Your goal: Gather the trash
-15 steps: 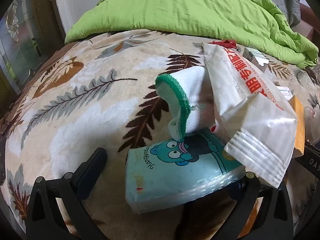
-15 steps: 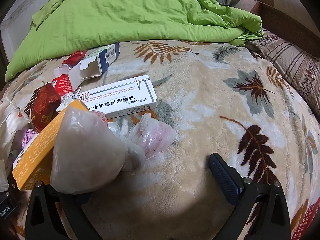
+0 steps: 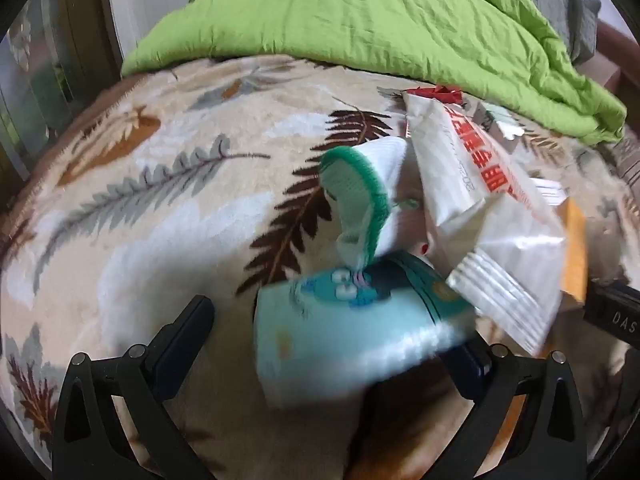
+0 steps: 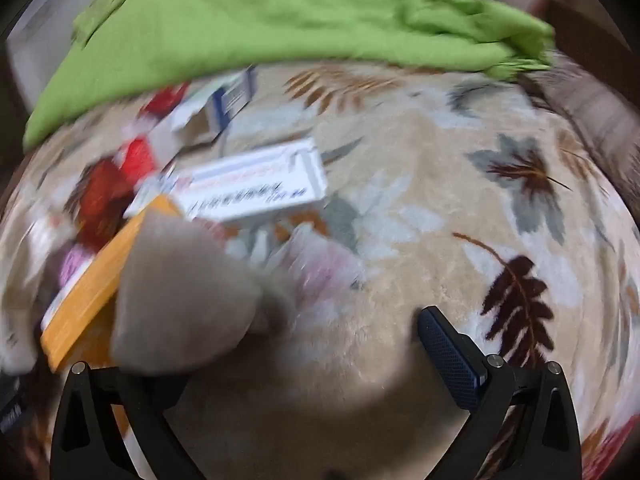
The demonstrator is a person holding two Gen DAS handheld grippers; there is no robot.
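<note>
Both grippers' fingers spread wide, gripping nothing. Left gripper point(image 3: 332, 344) straddles a light-blue tissue pack point(image 3: 352, 328) lying on the leaf-print blanket point(image 3: 140, 208); a green-edged white sock point(image 3: 368, 200) and a white wrapper point(image 3: 492, 216) lean over it. Right gripper point(image 4: 296, 344) sits low over the blanket, a crumpled plastic bag point(image 4: 180, 292) by its left finger, an orange box point(image 4: 100, 276) and a white box point(image 4: 256, 188) behind. Green quilt point(image 4: 280, 20) farthest back.

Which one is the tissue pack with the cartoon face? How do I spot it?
Start at the leaf-print blanket below the green duvet. In the trash pile, nearest the left gripper, lies the tissue pack. It alone is pale blue with a cartoon face, under a green-cuffed sock.
</note>
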